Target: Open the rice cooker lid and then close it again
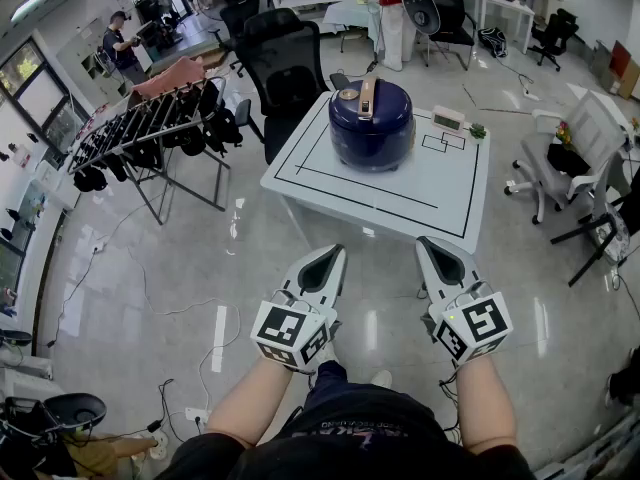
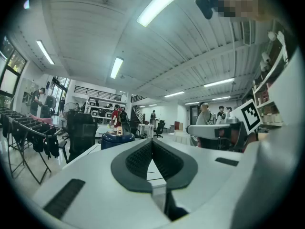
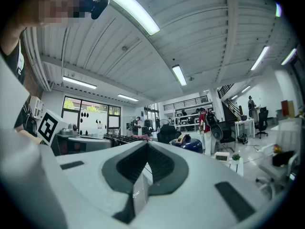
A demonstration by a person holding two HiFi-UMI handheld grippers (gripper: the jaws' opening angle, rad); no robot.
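Left gripper (image 1: 330, 255) and right gripper (image 1: 432, 245) jaws are together, empty; the rice cooker (image 1: 371, 123), lid down, stands on the counter (image 1: 400, 196) well ahead of them; a careless push at the lid could slide it.

This is looking like an open office-lab hall: strip lights (image 2: 162, 4) are glowing overhead, and office chairs (image 1: 285, 63) are standing on a glossy floor (image 1: 150, 268). People (image 1: 120, 40) are standing beyond a taped white bench (image 1: 420, 193).
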